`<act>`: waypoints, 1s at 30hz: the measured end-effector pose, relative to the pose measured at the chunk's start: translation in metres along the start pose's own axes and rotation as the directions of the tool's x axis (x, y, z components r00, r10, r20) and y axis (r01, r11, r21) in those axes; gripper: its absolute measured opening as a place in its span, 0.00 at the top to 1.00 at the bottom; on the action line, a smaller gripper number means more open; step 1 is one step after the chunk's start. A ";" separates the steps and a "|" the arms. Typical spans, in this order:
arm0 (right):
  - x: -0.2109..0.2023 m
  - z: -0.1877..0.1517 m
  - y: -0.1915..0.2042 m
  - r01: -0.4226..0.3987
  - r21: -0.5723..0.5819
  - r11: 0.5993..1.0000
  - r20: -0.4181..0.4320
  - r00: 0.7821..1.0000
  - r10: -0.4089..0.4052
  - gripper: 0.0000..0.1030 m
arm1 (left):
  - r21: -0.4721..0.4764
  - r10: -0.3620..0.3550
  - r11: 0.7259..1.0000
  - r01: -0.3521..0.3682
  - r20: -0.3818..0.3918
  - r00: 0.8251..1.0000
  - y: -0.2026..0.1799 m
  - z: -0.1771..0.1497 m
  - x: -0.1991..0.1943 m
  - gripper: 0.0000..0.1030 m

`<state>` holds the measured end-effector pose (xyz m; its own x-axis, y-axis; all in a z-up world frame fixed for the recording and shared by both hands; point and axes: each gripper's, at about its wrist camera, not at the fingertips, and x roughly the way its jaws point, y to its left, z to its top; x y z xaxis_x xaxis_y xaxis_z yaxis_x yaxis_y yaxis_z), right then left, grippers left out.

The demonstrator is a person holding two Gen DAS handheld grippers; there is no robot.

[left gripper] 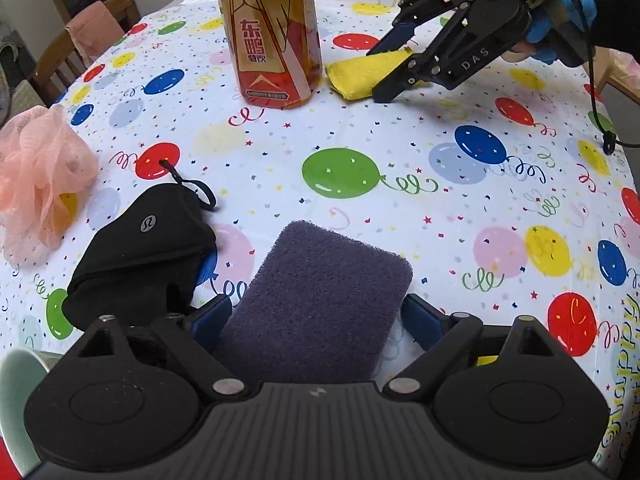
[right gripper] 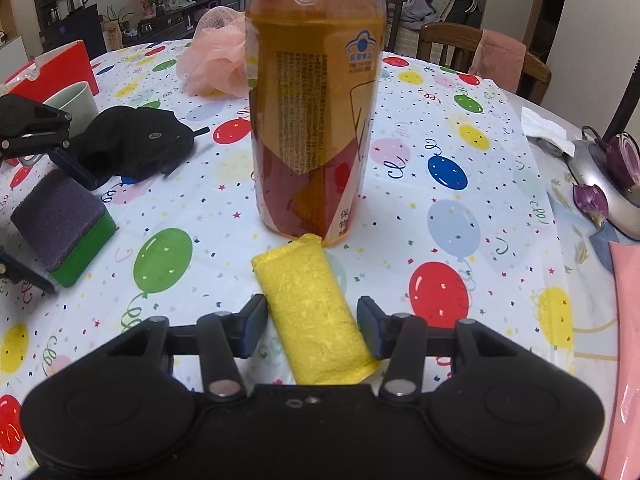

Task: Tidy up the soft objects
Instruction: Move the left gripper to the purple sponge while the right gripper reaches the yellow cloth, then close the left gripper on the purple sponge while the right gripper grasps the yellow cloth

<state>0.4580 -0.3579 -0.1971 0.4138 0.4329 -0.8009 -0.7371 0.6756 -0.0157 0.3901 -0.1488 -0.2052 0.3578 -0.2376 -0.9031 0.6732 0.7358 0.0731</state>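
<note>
Balloon-print cloth covers the tabletop [left gripper: 280, 184], where two hand-held grippers work among soft things. At the near edge, the left gripper [left gripper: 316, 312] stands wide around a purple-topped sponge [left gripper: 320, 300]; its blue pads sit beside the sponge's long sides, and whether they touch it cannot be told. The right wrist view shows that sponge [right gripper: 60, 224] has a green base and lies flat on the cloth. Far right, the right gripper [left gripper: 394, 64], held by a blue-gloved hand [left gripper: 560, 20], straddles a yellow cloth roll [left gripper: 360, 76] at a narrower spread. From its own camera the right gripper [right gripper: 312, 320] has its left pad at the roll's [right gripper: 316, 316] edge and its right pad just beside it; a firm pinch is not evident. The roll's far end lies at the foot of a tall amber drink bottle [right gripper: 316, 120]. A black pouch [left gripper: 144, 248] lies left of the sponge, with a pink mesh puff [left gripper: 40, 184] farther left.
</note>
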 end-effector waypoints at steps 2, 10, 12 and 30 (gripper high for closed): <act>-0.001 0.000 0.002 0.011 -0.004 1.000 0.000 1.000 -0.011 0.55 | -0.004 0.010 1.000 -0.010 0.002 1.000 -0.001 0.000 -0.001 0.14; -0.007 -0.002 0.012 0.050 0.045 0.998 -0.002 0.999 -0.050 0.61 | -0.106 0.039 0.994 -0.039 -0.001 0.999 -0.001 0.001 -0.007 0.18; -0.012 -0.004 0.015 0.052 0.076 0.996 0.002 0.999 -0.053 0.62 | -0.146 0.038 0.989 -0.037 0.004 0.999 -0.002 0.000 -0.011 0.18; -0.084 0.004 0.077 -0.014 0.207 0.978 0.100 0.995 -0.007 0.63 | -0.461 0.119 0.885 -0.065 0.089 0.989 -0.021 -0.008 -0.068 0.18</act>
<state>0.3686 -0.3397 -0.1290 0.4705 0.4858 -0.7366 -0.6165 0.7782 0.1194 0.3461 -0.1431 -0.1487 0.4913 -0.2040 -0.8468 0.2739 0.9591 -0.0721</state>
